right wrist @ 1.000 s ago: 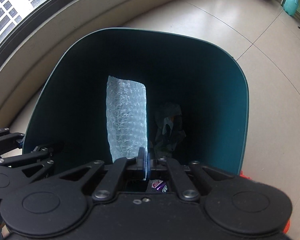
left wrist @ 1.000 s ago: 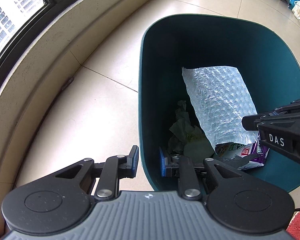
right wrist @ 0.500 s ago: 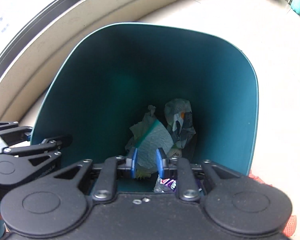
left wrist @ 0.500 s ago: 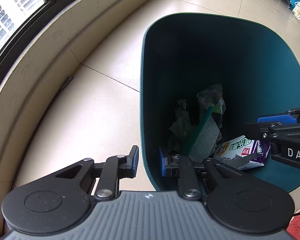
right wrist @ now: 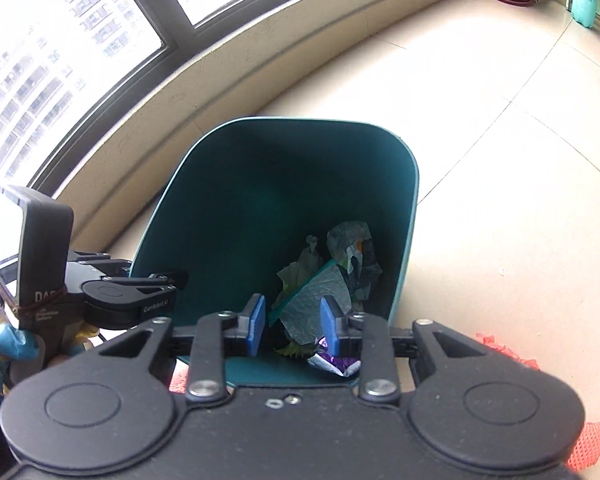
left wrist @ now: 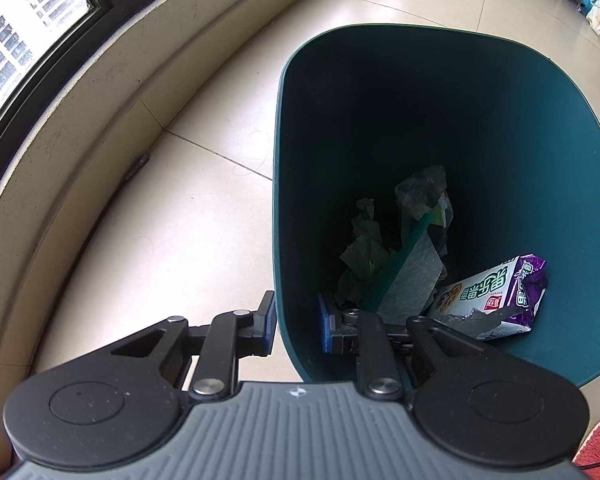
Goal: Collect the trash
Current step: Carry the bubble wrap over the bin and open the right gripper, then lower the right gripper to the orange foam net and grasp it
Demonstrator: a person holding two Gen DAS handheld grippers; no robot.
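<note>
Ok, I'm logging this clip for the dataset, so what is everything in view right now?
Teal plastic bin: one, on the tiled floor by the window wall.
Bubble-wrap sheet: one, silvery, inside the bin.
Purple-and-white snack wrapper: one, inside the bin.
Crumpled pale paper: some, inside the bin.
Red mesh: beside the bin.
Left gripper: black, clamped across the bin wall.
Right gripper: black, jaws just opening, empty, above the bin.

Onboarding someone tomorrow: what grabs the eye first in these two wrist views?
The dark teal bin fills both views, standing on pale floor tiles by a curved window wall. At its bottom lies a purple and white snack bag beside crumpled paper and film. The left gripper clamps the bin's near wall, while the right gripper, jaws just opening and empty, hangs above the bin.
</note>
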